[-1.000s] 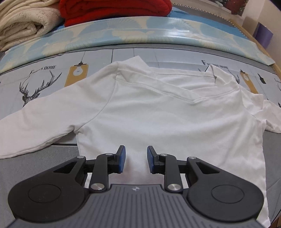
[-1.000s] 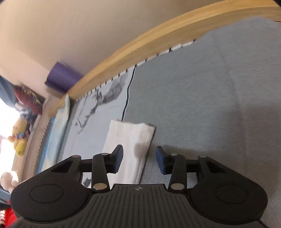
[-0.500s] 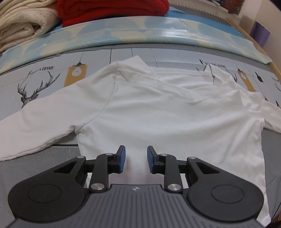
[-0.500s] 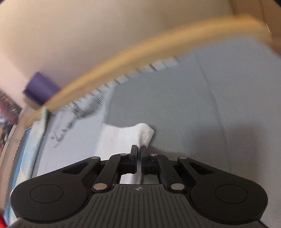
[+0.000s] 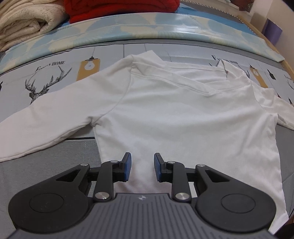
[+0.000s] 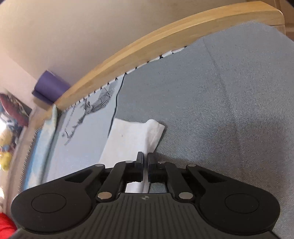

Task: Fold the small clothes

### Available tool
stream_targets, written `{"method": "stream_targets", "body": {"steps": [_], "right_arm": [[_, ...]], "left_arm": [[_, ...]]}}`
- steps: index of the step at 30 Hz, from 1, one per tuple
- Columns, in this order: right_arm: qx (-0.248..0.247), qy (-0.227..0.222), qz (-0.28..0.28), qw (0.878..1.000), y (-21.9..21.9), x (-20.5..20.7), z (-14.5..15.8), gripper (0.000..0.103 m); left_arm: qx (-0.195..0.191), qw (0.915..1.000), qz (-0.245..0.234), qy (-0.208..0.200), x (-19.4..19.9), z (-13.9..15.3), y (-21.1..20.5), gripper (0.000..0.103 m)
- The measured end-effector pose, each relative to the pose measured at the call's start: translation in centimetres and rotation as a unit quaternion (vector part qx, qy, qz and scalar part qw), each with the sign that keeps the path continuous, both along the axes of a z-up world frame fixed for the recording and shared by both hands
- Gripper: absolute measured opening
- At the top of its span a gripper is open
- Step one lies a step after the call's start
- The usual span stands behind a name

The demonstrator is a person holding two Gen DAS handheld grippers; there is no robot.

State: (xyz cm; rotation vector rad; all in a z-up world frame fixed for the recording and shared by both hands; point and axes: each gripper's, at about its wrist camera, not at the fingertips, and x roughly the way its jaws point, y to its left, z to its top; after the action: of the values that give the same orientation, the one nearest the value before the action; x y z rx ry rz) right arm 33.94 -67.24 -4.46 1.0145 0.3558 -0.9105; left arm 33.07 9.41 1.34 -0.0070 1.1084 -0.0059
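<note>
Looking along the left gripper (image 5: 141, 166), I found its blue pads (image 5: 127, 165) held apart above the lower hem of the white shirt (image 5: 183, 114), which lay spread flat at frame centre on the printed bedcover (image 5: 55, 73). My right gripper (image 6: 145, 166) was clamped on the sleeve end (image 6: 128, 139), low centre. Folded red (image 5: 119, 7) and cream blankets (image 5: 27, 20) sat upper left.

Shirt hem: the white shirt (image 5: 183, 117) has its lower edge hidden behind the left gripper (image 5: 141, 166).
Left sleeve: cut off by the frame's left edge.
Sleeve cuff (image 6: 132, 139): the part between the right gripper (image 6: 145, 163) fingers is hidden.
Soft toy (image 6: 5, 156): blurred, cropped.
</note>
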Motion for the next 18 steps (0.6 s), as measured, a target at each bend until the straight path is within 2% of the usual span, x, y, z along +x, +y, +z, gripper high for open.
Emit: {"method": "stream_targets", "body": {"steps": [2,4,7,9,10,13,16,18], "right_arm": [[-0.035,-0.002,0.015,0.999,1.0,1.2,1.7,0.003],[-0.094,0.003,0.057,0.994,3.3,2.9,4.4,0.003],[-0.2,0.01,0.156,0.967,9.8,6.5,8.9,0.003],[-0.263,-0.006,0.232,0.937,15.9,8.7,11.9,0.003],[-0.291,-0.02,0.273,0.917,19.4,9.5,13.3,0.003],[-0.349,-0.073,0.391,0.848,31.1,10.7,16.2,0.003],[-0.353,-0.12,0.497,0.783,43.1,10.2,16.5,0.003],[-0.316,-0.128,0.57,0.748,50.5,9.6,14.8,0.004]], "left_arm": [[-0.005,0.9999,0.007,-0.006,0.2,0.4,0.3,0.03],[-0.012,0.9997,0.012,-0.016,0.6,1.2,0.6,0.03],[-0.026,0.9987,0.02,-0.039,1.1,2.8,1.2,0.03],[-0.036,0.9973,0.037,-0.052,1.5,3.8,2.3,0.03],[-0.043,0.9963,0.048,-0.057,1.7,4.3,3.0,0.03],[-0.064,0.9913,0.088,-0.074,2.0,5.8,5.8,0.03],[-0.088,0.9838,0.128,-0.09,1.9,7.2,9.0,0.03],[-0.104,0.979,0.147,-0.095,2.0,7.9,10.7,0.03]]}}
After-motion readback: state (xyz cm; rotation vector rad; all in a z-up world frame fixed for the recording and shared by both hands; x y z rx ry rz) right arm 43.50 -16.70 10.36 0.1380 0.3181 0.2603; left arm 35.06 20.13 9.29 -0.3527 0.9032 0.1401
